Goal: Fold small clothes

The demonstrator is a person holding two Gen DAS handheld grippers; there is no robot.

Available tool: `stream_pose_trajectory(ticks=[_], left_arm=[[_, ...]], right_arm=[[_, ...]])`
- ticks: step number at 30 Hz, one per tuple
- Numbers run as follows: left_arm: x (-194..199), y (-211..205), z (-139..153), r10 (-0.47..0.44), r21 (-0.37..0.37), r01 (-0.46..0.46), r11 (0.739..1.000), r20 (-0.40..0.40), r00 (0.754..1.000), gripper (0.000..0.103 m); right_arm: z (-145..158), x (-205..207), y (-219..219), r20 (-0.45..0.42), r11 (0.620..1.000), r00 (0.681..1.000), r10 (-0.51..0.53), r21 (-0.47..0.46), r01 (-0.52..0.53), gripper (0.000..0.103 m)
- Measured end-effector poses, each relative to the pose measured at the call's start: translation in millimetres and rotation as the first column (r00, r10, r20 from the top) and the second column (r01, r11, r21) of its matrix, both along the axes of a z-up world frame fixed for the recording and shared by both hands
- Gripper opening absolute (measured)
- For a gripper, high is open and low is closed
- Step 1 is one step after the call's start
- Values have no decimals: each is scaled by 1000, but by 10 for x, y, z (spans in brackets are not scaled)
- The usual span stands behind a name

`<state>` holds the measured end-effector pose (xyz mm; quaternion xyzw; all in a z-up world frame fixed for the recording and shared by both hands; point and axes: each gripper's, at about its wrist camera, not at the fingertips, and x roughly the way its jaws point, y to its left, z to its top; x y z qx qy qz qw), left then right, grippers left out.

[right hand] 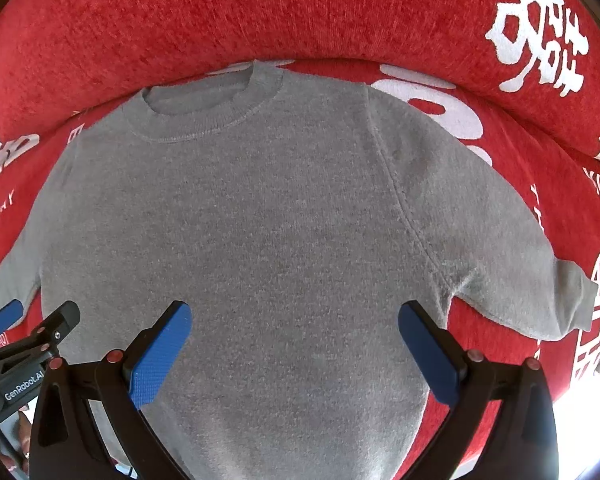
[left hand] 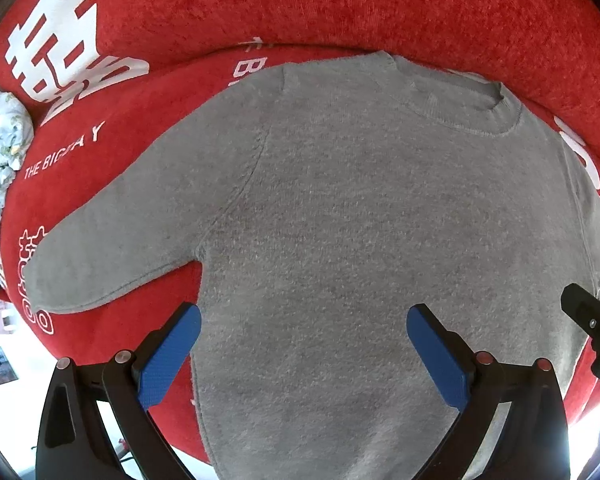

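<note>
The grey sweater (left hand: pixel 340 220) lies spread flat, front up, on a red cover (left hand: pixel 340 4) printed with white characters and lettering; the cover drapes what looks like a sofa seat and its backrest (the backrest rises at the far side). The round neckline (right hand: pixel 208 108) points to the far side, and the hem hangs off the near edge below the cameras. Its left sleeve (left hand: pixel 112 248) stretches out to the left and slightly nearer, while the right sleeve (right hand: pixel 516 272) reaches out to the right, its cuff lying on the white print.

The left claw (left hand: pixel 304 336) hovers over the lower left part of the body, its blue-padded fingers (left hand: pixel 168 356) spread wide with nothing between them. The right claw (right hand: pixel 294 336) hangs over the lower right part, likewise spread wide and empty. Each claw shows at the edge of the other's view. At the far left of the left wrist view sits a crumpled pale floral cloth (left hand: pixel 0 152), just off the red cover.
</note>
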<state>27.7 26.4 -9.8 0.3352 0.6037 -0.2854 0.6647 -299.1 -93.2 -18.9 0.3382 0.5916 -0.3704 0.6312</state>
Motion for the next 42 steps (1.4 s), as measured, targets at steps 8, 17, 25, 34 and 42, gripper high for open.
stream_pose_trajectory(ticks=[8, 17, 25, 34, 42], left_arm=[[-5, 16, -2, 0, -1, 0, 1000, -3, 1000, 103], [2, 7, 2, 0, -4, 0, 1000, -1, 1000, 103], [12, -2, -2, 2, -3, -2, 1000, -4, 1000, 103], [10, -5, -25, 4, -5, -4, 1000, -11, 1000, 103], [29, 0, -53, -1, -6, 0, 1000, -21, 1000, 103]], right_arm=[[-1, -7, -2, 0, 1000, 1000, 3, 0, -3, 103], [-2, -3, 5, 3, 1000, 1000, 6, -1, -6, 103], [-4, 4, 17, 2, 1000, 1000, 5, 2, -5, 103], [-6, 31, 22, -2, 1000, 1000, 7, 1, -7, 103], [-14, 65, 25, -1, 1000, 1000, 6, 8, -6, 103]])
